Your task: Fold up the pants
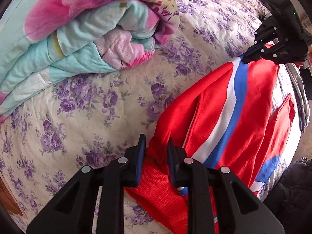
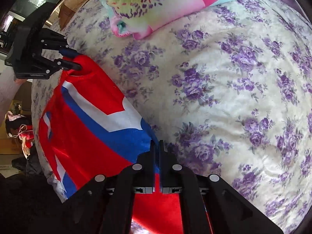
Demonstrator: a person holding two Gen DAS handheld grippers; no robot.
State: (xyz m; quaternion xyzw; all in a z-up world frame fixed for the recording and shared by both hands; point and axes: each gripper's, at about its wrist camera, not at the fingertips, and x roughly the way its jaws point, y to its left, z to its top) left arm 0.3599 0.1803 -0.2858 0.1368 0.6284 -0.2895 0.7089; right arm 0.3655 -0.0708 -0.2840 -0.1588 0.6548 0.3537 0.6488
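Red pants (image 1: 249,105) with a white and blue stripe are stretched between my two grippers over a bed with a purple flower sheet (image 1: 97,105). My left gripper (image 1: 156,146) has its jaws a little apart with the red ribbed waistband bunched between them. In the right wrist view the left gripper (image 2: 75,59) grips the top corner of the pants (image 2: 87,120). My right gripper (image 2: 157,146) is shut on the blue stripe edge of the pants. It also shows in the left wrist view (image 1: 245,57), pinching the far end.
A folded quilt (image 1: 78,31) in pink and turquoise lies at the far side of the bed and shows in the right wrist view (image 2: 156,3) too. Dark clothing (image 1: 292,191) lies off the bed's edge. Grey cloth (image 1: 300,97) hangs at the right.
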